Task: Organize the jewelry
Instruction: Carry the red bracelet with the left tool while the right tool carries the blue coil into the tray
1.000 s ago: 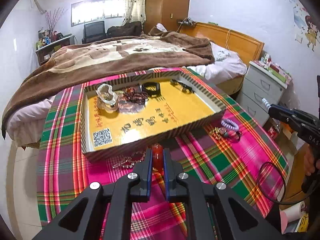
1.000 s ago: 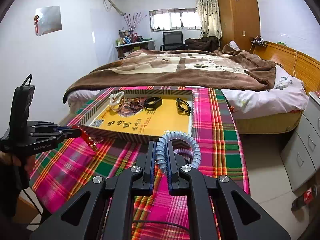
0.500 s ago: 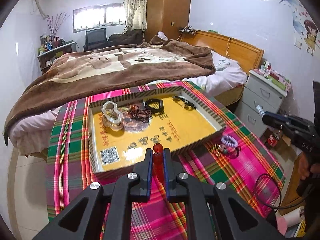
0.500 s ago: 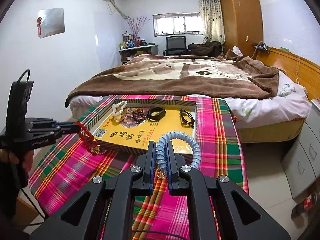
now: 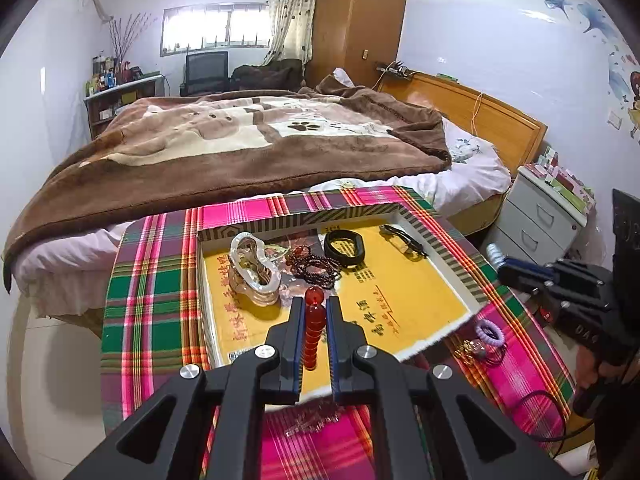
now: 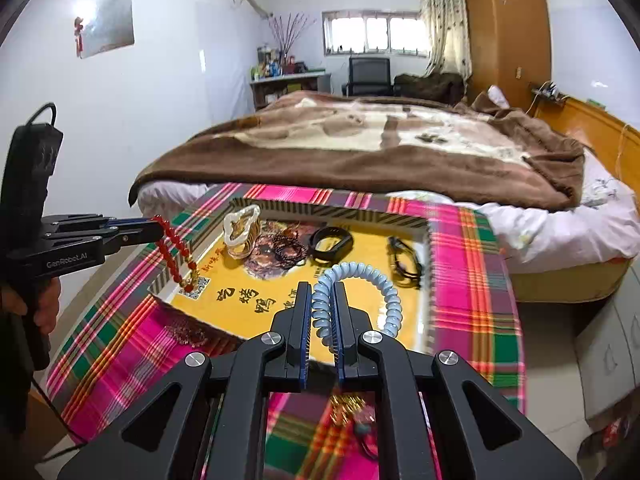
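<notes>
A yellow-floored tray point(image 5: 432, 236) point(image 6: 424, 236) with striped rim lies on the plaid cloth and holds a white shell-like piece point(image 5: 256, 268), dark bead bracelets point(image 5: 316, 266), a black band point(image 5: 345, 247) and a dark clip point(image 5: 404, 240). My left gripper point(image 5: 314, 320) point(image 6: 158, 226) is shut on a red bead bracelet point(image 5: 314, 326), which hangs point(image 6: 176, 256) over the tray's near left corner. My right gripper point(image 6: 323, 308) point(image 5: 500, 264) is shut on a pale blue coil bracelet point(image 6: 376, 280) above the tray's near edge.
Loose jewelry lies on the plaid cloth point(image 5: 148, 288): a purple coil ring point(image 5: 490, 332) and a gold piece point(image 5: 470, 348) right of the tray, and a dark red bead piece point(image 6: 186, 334) near its front. A bed point(image 5: 240, 140) stands beyond the table, a nightstand point(image 5: 540, 216) to the right.
Both grippers have lifted and moved forward over the tray. The red bead bracelet rose off the cloth and now hangs over the tray; the blue coil moved with the right gripper.
</notes>
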`<state>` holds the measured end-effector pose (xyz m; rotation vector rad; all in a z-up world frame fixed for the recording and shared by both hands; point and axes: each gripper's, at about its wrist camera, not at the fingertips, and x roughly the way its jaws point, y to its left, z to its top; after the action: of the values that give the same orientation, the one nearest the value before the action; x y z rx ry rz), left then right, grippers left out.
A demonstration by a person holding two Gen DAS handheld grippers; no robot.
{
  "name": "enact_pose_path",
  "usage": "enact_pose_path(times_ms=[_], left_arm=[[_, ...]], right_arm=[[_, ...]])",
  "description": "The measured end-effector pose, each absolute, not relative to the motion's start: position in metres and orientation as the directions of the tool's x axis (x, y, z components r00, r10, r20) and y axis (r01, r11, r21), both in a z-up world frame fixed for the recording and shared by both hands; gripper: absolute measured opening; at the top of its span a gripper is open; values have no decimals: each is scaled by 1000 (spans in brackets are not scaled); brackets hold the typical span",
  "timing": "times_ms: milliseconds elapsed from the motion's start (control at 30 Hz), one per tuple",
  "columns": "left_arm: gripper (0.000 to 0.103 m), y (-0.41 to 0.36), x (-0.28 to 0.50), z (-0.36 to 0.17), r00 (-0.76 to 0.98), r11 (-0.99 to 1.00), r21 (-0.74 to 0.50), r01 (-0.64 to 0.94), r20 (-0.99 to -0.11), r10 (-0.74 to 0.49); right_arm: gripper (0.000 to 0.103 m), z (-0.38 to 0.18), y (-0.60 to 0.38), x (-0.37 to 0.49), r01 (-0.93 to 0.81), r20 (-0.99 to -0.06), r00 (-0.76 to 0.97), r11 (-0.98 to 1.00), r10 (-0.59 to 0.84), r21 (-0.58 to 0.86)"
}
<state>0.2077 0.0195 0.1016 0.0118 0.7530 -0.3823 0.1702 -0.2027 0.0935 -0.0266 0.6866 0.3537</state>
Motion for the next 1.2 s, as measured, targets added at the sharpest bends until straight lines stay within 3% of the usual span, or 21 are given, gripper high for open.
enact_pose_path(times_ms=[633, 1100, 1200], left_arm=[[10, 31, 268, 30, 578, 952, -116, 284, -771, -266], [10, 42, 273, 24, 569, 961, -124, 249, -784, -248], [19, 41, 272, 23, 565, 959, -127, 252, -786, -253]], right_arm=[[9, 25, -134, 251, -383, -758, 568, 918, 321, 101], [10, 7, -110, 265, -411, -798, 513, 907, 317, 95], [10, 5, -111, 267, -406, -804, 501, 908, 320, 109]])
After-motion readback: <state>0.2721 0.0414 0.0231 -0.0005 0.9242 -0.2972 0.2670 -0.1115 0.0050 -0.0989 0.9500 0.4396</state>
